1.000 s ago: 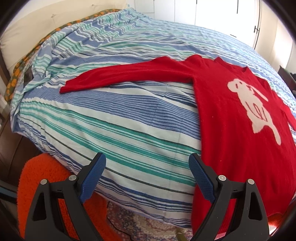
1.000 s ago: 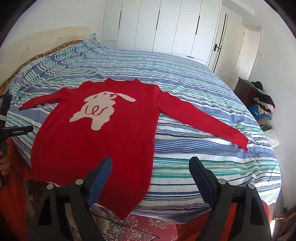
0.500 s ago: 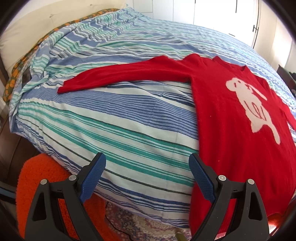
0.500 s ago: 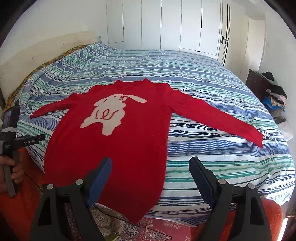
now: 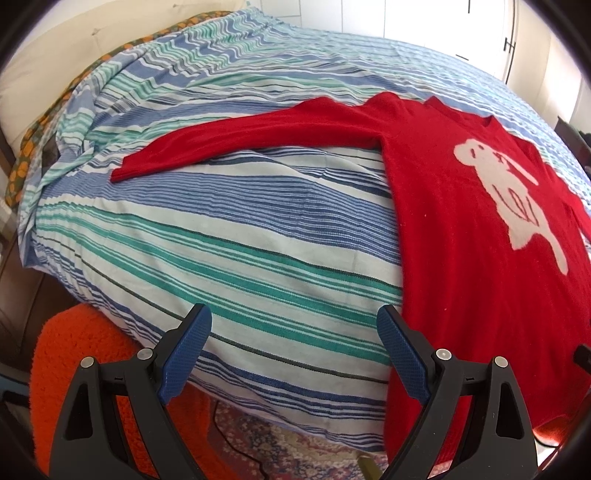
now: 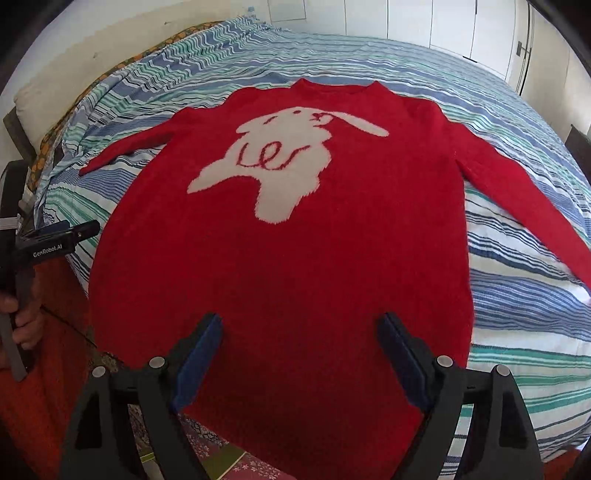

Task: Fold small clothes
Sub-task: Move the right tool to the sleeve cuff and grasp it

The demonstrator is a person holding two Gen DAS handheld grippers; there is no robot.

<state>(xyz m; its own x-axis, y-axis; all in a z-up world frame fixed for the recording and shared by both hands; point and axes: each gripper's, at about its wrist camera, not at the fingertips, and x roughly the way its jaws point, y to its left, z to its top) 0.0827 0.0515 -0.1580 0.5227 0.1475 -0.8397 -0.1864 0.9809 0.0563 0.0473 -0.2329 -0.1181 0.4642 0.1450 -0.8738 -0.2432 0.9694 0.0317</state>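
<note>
Bed with striped duvet carries the red rabbit sweater spread flat, face up, both sleeves out, hem hanging over the near edge; no fold made yet, whole job left. Left gripper and right gripper both wide apart, empty. No containers in view.

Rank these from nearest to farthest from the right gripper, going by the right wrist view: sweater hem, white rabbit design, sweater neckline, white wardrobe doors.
1. Sweater hem: directly beneath the open right gripper, draped over the bed edge.
2. White rabbit design: mid-chest, straight ahead.
3. Sweater neckline: beyond the rabbit, at the garment's top.
4. White wardrobe doors: past the striped bed, against the far wall.
</note>
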